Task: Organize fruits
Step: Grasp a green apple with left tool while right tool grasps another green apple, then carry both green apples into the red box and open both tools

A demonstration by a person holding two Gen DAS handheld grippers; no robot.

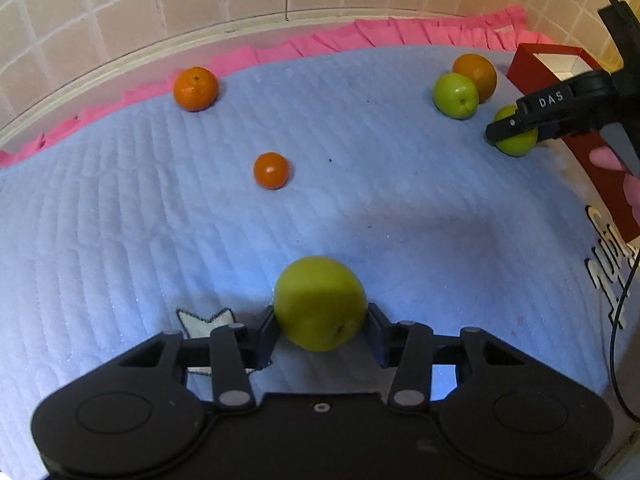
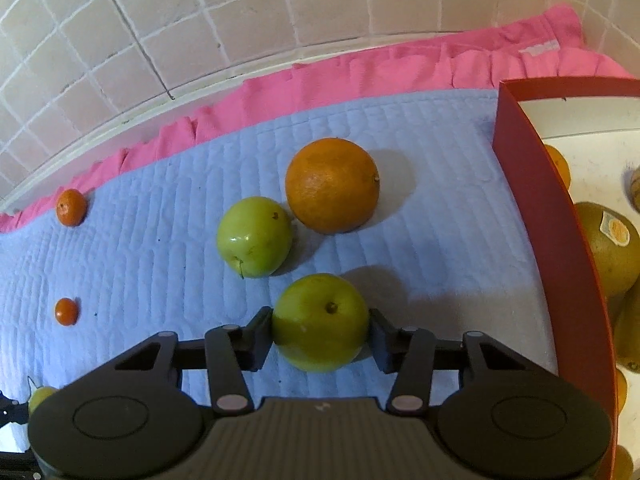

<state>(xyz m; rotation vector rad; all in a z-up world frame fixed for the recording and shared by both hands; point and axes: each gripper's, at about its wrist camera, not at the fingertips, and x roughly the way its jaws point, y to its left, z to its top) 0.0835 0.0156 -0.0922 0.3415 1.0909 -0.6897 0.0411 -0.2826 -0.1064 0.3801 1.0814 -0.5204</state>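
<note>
Both my grippers have closed in on a green apple each: left gripper [image 1: 322, 330] pinches one [image 1: 320, 303] on the near blue quilt [image 1: 120, 220], right gripper [image 2: 320, 336] clamps another [image 2: 320, 322] beside the red box [image 2: 532, 208].

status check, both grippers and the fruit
Left gripper shut on a green fruit. Right gripper shut on another green fruit. Red box right of it, path clear.

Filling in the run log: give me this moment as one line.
left gripper: shut on green fruit | right gripper: shut on second green fruit | both fruits on blue mat | red box beside right gripper
</note>
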